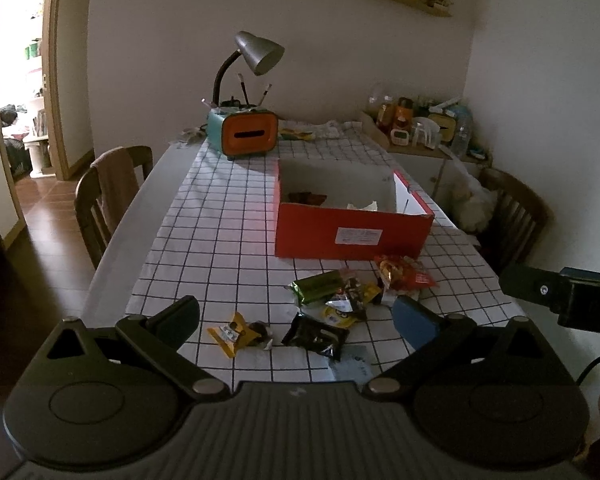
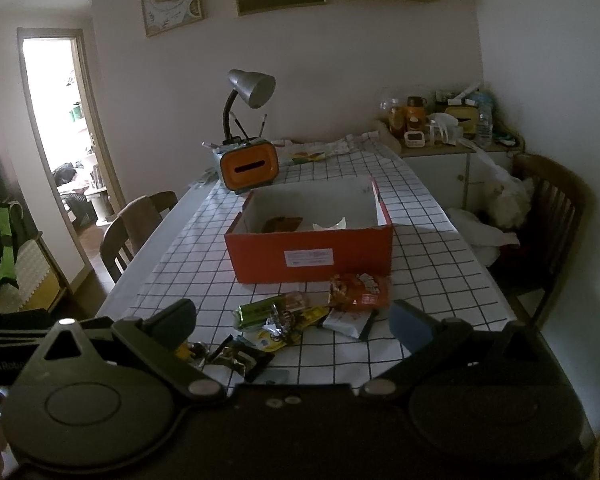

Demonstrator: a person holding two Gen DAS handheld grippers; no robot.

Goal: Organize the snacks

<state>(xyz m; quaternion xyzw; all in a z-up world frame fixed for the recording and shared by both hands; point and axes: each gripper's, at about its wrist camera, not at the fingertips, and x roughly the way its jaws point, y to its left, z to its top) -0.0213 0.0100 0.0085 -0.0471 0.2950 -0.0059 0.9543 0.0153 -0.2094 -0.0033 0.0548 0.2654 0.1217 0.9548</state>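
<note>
Snacks: loose foil and plastic packets (image 1: 332, 312) heaped on checked-cloth worktop (image 1: 220, 240), just before open red cardboard box (image 1: 352, 232), handy for loading. Box holds perhaps two items. Left tool (image 1: 296, 320) and right tool (image 2: 292, 320) hover, fingers spread, empty.

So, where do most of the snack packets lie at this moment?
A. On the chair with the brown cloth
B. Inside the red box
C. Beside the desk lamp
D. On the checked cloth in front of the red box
D: the snack packets lie in a loose pile on the checked cloth in front of the red box, which holds only a couple of items.
</note>
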